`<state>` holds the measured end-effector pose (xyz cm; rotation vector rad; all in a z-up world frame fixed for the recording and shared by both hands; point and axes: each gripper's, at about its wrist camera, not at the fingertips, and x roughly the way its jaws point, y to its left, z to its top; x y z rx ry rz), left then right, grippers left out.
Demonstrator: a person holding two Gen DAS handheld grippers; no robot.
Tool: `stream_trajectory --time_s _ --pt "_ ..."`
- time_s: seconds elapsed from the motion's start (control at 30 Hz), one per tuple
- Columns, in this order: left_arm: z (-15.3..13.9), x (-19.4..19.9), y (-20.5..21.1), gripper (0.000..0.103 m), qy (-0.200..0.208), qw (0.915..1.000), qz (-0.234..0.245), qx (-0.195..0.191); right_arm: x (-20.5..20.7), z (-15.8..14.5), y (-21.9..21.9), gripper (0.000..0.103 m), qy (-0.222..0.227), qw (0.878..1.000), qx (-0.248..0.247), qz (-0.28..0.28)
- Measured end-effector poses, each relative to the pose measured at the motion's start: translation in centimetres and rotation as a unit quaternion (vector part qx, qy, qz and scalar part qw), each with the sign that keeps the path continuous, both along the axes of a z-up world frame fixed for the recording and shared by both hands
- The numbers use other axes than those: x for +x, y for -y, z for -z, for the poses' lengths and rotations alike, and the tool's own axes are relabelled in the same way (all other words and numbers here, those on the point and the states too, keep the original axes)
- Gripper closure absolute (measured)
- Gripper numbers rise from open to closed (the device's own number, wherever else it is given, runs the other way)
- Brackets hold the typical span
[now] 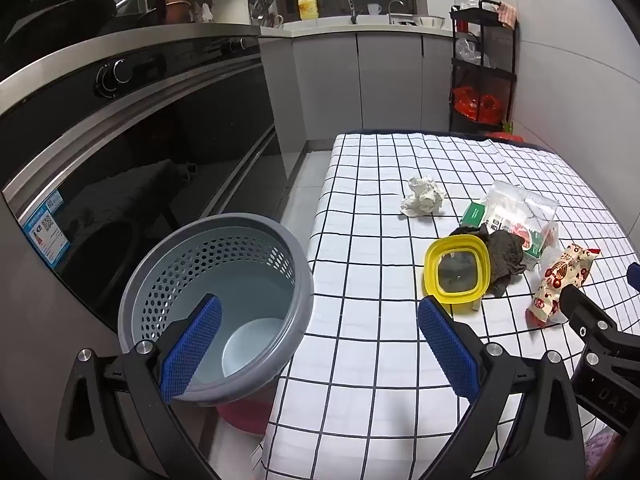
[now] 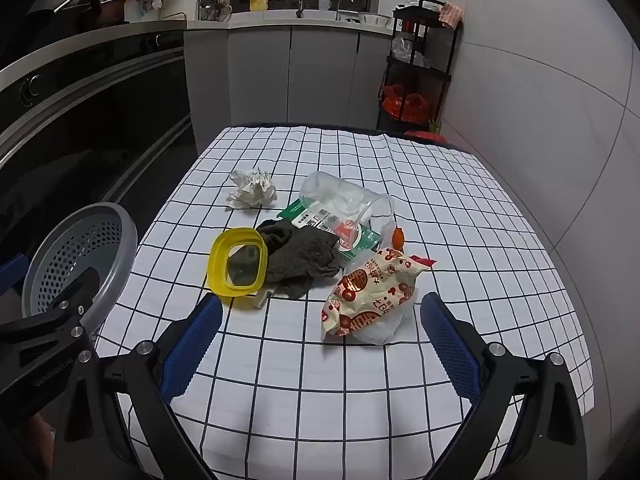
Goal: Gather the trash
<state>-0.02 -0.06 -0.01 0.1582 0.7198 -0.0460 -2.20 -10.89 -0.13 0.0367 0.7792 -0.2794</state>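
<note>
1. The left gripper (image 1: 318, 344) at the bottom of its frame is wide apart and holds nothing. The right gripper (image 2: 322, 338) is wide apart too, empty.
2. Trash sits mid-frame on the checked tablecloth (image 2: 360, 392): snack bag (image 2: 368, 292), yellow lid (image 2: 238, 262), dark rag (image 2: 304, 256), clear cup (image 2: 344, 200), crumpled paper (image 2: 252, 189).
3. Only the left view looks down into the gray bin (image 1: 216, 304), lower left, with a white bowl (image 1: 250, 346) inside.
4. Kitchen cabinets (image 2: 288, 76) stand behind.

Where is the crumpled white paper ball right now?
In both views the crumpled paper ball lies alone on the checked tablecloth, on the far left of the pile, beyond the yellow lid.
</note>
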Motion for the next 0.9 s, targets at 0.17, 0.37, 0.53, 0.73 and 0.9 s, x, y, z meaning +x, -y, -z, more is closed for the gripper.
stream_trajectory --time_s 0.17,0.37,0.53,0.73,0.9 --pt "-0.02 0.01 0.09 0.006 0.002 1.0000 -0.003 -0.003 -0.06 -0.02 0.03 0.008 -0.001 1.000 0.000 0.000" --pt "-0.12 0.02 0.21 0.006 0.000 1.0000 -0.003 0.001 0.12 -0.56 -0.29 0.008 -0.005 1.000 0.001 -0.002" --pt "-0.04 0.09 0.04 0.006 0.003 1.0000 0.002 -0.001 0.27 -0.41 -0.17 0.008 -0.004 1.000 0.002 -0.001" --pt "-0.05 0.08 0.04 0.006 0.003 1.0000 0.002 -0.001 0.00 0.05 0.01 0.008 0.000 1.000 0.005 -0.002" --pt "-0.03 0.14 0.03 0.006 0.004 1.0000 0.002 0.000 -0.06 -0.03 0.05 0.008 0.001 1.000 0.006 -0.002"
